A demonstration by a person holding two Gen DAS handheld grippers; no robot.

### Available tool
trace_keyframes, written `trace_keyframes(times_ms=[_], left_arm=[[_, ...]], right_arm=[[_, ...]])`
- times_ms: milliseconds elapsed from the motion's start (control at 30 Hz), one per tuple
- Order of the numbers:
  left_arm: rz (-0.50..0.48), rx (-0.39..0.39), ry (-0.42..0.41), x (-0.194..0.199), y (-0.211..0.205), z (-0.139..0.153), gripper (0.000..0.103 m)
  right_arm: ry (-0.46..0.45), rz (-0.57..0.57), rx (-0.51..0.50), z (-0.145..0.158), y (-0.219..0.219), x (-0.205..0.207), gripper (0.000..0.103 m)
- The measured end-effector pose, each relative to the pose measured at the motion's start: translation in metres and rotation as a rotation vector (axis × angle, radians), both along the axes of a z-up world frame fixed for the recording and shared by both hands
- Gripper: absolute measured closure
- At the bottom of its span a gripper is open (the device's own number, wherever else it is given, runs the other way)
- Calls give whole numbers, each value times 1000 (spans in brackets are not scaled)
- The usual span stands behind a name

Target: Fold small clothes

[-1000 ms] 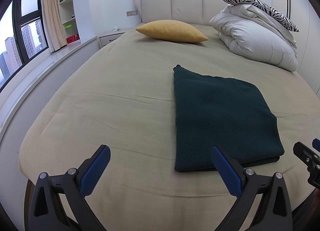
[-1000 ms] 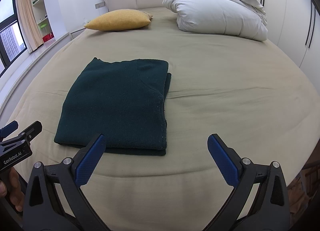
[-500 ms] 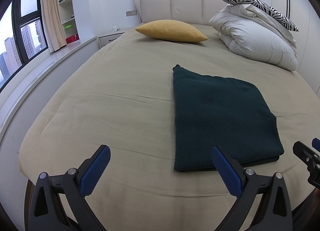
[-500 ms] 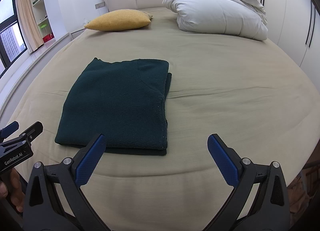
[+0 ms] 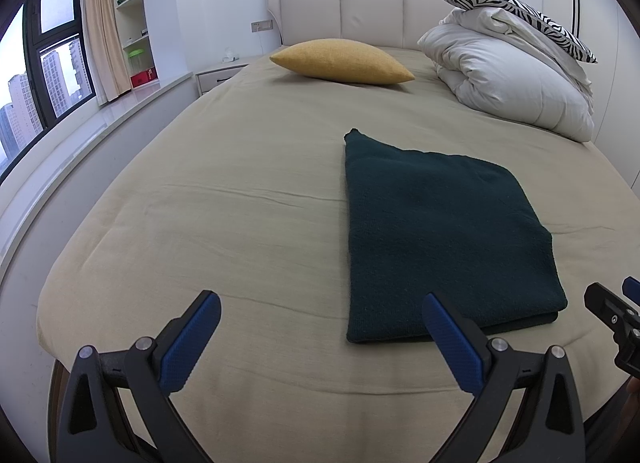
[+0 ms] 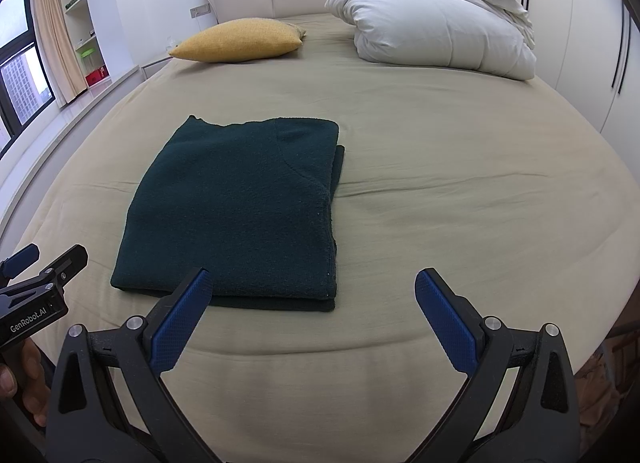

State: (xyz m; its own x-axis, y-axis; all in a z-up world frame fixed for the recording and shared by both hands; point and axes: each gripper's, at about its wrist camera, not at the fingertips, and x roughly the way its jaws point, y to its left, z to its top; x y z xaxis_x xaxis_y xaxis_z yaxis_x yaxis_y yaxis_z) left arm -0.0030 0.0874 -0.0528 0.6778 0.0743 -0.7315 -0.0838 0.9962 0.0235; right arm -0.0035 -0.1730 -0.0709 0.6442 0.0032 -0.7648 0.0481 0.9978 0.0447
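A dark green garment [image 5: 440,231] [image 6: 248,207] lies folded into a flat rectangle on the beige bed [image 5: 240,191] [image 6: 460,191], its doubled edge showing at the near and right sides. My left gripper [image 5: 320,327] hovers open above the bed's near edge, just left of the garment's near corner, holding nothing. Over the near edge, my right gripper [image 6: 314,307] is open and empty too, with its left finger in front of the garment's near edge. Each gripper's tip shows at the side of the other's view.
A yellow cushion [image 5: 340,63] [image 6: 240,41] lies near the padded headboard [image 5: 340,11]. A white folded duvet [image 5: 512,83] [image 6: 436,23] with a zebra-print pillow [image 5: 516,11] on top fills the far right corner. A window ledge [image 5: 80,135] and nightstand [image 5: 220,73] run along the left.
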Motion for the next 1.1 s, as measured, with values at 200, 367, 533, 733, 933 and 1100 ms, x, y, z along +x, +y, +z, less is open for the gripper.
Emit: trace_keyframes(times_ms=[200,367,533,733,933,1100], left_arm=[[0,0,0,0,0,0,0],[-1,0,0,0,0,0,0],[-1,0,0,0,0,0,0],[0,0,1,-1,0,0,0],[-2,0,2,-1,0,0,0],[-1,0,3,-1,-1,-1,0]], right_arm=[[0,0,1,0,1,0,0],[0,0,2,-1,3,-1,0],[1,0,3,-1,8,-1,0],[2,0,4,-2,8,-1,0],[3,-2,7,-1,10,-2,0],[4,-1,8,-2,10,-1,0]])
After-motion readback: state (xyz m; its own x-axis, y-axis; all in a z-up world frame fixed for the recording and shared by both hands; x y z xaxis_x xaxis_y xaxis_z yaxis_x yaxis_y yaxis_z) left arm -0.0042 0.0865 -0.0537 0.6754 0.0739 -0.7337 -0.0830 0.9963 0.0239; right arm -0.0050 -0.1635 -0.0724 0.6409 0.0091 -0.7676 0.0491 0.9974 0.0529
